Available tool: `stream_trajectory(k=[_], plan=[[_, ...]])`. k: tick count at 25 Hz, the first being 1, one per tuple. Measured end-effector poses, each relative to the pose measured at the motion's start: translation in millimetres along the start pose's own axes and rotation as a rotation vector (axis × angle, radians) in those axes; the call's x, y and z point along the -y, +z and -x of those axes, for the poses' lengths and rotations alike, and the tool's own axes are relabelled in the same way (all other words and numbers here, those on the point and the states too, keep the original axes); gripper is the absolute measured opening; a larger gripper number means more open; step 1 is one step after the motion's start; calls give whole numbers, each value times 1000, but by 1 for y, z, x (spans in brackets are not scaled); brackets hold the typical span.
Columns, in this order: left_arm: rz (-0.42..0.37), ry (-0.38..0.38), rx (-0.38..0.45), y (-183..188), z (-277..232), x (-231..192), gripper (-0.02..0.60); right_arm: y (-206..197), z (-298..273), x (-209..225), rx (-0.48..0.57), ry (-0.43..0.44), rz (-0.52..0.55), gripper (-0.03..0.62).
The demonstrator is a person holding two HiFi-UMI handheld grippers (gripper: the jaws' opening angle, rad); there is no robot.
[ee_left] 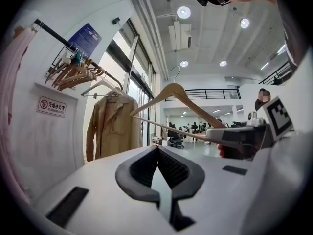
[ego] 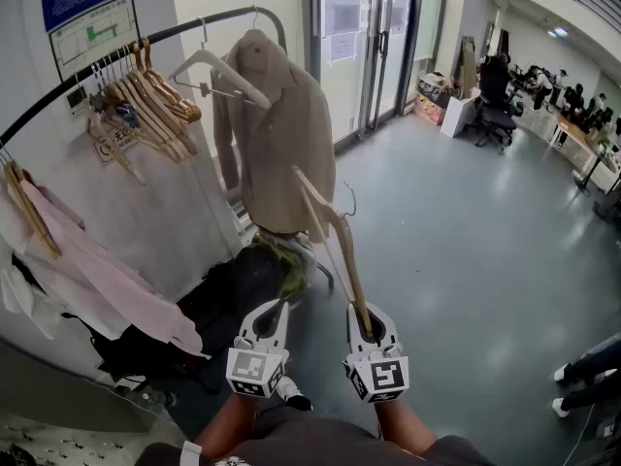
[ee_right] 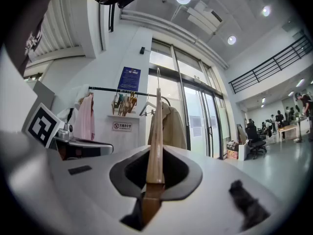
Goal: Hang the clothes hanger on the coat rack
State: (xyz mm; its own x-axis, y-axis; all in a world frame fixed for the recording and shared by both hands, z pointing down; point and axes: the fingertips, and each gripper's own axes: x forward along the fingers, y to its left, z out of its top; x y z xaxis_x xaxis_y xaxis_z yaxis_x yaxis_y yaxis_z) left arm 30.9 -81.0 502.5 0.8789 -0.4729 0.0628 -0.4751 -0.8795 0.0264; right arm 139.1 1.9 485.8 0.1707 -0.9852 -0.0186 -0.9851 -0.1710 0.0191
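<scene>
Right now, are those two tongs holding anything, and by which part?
The right tongs grip the wooden hanger by the tip of one shoulder arm. The left tongs are shut on nothing.

In my head view the coat rack's rail [ego: 58,102] and the pink shirt [ego: 87,270] run off the left edge. Someone's legs [ego: 590,362] are cut by the right edge. The people at the far desks [ego: 582,100] are too small to tell apart. The hanger's [ego: 335,231] lower end is hidden inside the right gripper's [ego: 372,326] jaws.
</scene>
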Motion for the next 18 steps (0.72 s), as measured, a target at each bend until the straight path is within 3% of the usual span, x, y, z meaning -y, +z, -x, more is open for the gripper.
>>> stream_trajectory(k=[5,11,18], plan=[[-11,34,34,17,-19,-57,9,0,-62,-21,-8,49,-16,37],[1,131,35,20,-26,-125,9,5,-129,-39,-21,118,-9,37],[-8,221,26,20,-26,-173,9,27,-201,-58,-15,208,4,37]])
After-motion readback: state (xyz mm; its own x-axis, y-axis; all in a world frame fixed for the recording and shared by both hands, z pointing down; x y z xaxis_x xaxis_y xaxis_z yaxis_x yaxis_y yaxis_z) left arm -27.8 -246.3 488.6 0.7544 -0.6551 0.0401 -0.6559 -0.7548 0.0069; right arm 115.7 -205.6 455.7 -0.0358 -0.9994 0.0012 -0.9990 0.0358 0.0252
